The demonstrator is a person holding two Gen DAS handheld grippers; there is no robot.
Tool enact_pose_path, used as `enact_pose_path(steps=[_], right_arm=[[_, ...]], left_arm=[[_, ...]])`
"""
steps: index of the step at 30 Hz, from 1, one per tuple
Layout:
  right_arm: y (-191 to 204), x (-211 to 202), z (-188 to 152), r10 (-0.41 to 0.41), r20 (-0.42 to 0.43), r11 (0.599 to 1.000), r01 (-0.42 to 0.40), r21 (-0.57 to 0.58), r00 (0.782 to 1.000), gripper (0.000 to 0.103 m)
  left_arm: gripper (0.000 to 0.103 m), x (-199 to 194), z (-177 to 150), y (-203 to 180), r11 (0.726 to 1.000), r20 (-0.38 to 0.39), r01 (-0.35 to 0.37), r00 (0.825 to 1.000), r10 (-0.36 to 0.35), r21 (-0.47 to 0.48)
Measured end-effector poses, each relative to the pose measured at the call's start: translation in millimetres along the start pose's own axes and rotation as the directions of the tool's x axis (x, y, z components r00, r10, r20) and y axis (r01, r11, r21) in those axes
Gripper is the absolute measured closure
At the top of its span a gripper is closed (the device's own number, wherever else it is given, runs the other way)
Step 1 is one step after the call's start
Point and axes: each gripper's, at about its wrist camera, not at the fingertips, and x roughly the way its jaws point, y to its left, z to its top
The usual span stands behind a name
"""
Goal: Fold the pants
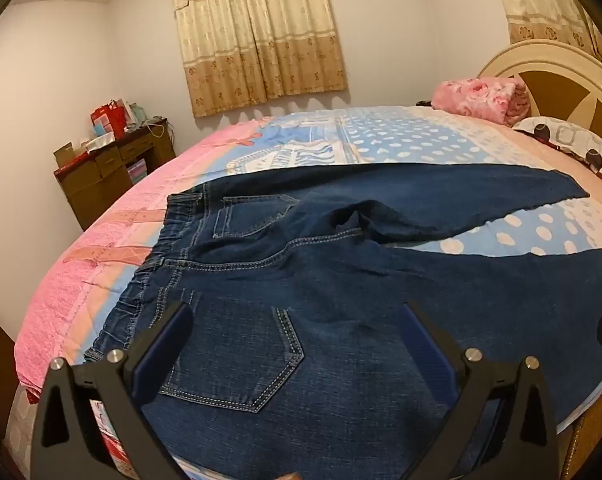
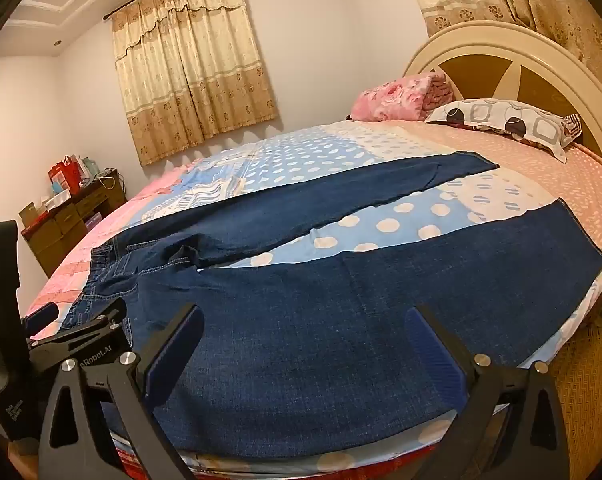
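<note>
Both grippers hang wide open above the jeans [image 1: 341, 280], gripping nothing: the left gripper [image 1: 297, 344] over the back pocket [image 1: 237, 360], the right gripper [image 2: 305, 344] over the near leg. Jeans lie flat on the bed [image 2: 381, 148], legs spread apart toward the pillow [image 2: 509, 120].

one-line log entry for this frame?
stage: pre-fold | jeans: flat on bed, legs spread | left tool: open, over seat | right tool: open, over near leg

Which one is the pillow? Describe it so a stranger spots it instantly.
Start at the big cream arched headboard at the far end of the bed. Right below it, on the pink sheet, lies the pillow. Unlike the fluffy pink rose-print blanket folded beside it, it is white with grey squares and dark circles.
</note>
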Motion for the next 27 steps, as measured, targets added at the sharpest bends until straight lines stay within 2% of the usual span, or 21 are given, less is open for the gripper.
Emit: enact_pose_path(steps=[27], right_arm=[[5.5, -2.1, -2.3, -0.002, -0.004, 1.0, 0.002, -0.012, 1.0, 0.002]], left_arm=[[0.0, 4.8, -3.5, 3.6, 0.999, -0.029, 0.037, 0.999, -0.038, -0.034]])
